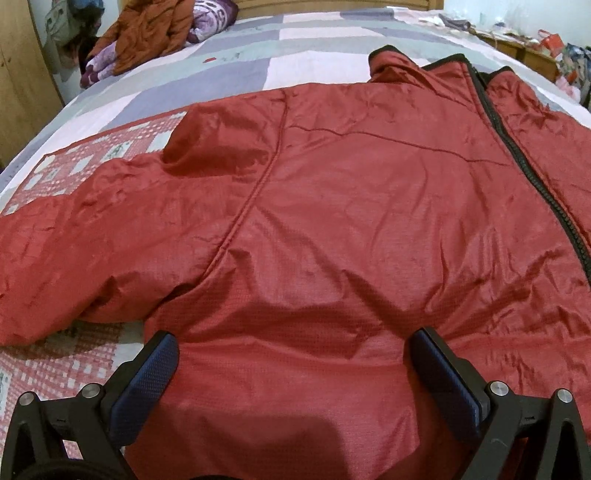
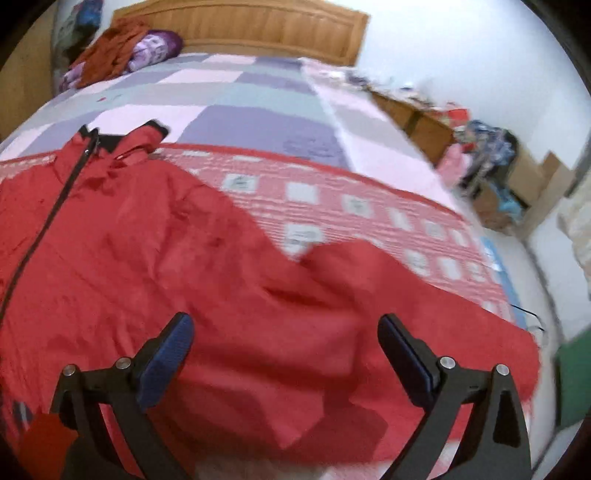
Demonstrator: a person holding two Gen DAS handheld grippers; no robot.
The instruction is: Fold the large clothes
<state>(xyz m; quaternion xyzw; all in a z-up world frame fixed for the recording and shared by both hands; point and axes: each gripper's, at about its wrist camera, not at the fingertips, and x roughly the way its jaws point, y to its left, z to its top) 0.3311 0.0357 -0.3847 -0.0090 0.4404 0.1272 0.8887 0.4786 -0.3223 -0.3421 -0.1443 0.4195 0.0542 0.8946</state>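
A red zip-up jacket (image 1: 351, 206) lies spread front-up on the bed, collar toward the headboard, its black zipper (image 1: 517, 155) running down the middle. One sleeve (image 1: 74, 243) stretches out to the left. My left gripper (image 1: 291, 343) is open and empty, hovering over the jacket's lower left part. In the right wrist view the jacket (image 2: 147, 266) fills the lower left, and its other sleeve (image 2: 388, 295) lies to the right. My right gripper (image 2: 286, 328) is open and empty above the jacket's right side. That view is motion-blurred.
The bed (image 1: 229, 62) has a patchwork cover and a red checked blanket (image 2: 351, 206). An orange garment (image 1: 147, 33) and a purple pillow (image 2: 155, 48) lie near the wooden headboard (image 2: 258, 26). A cluttered bedside cabinet (image 2: 424, 118) stands on the right.
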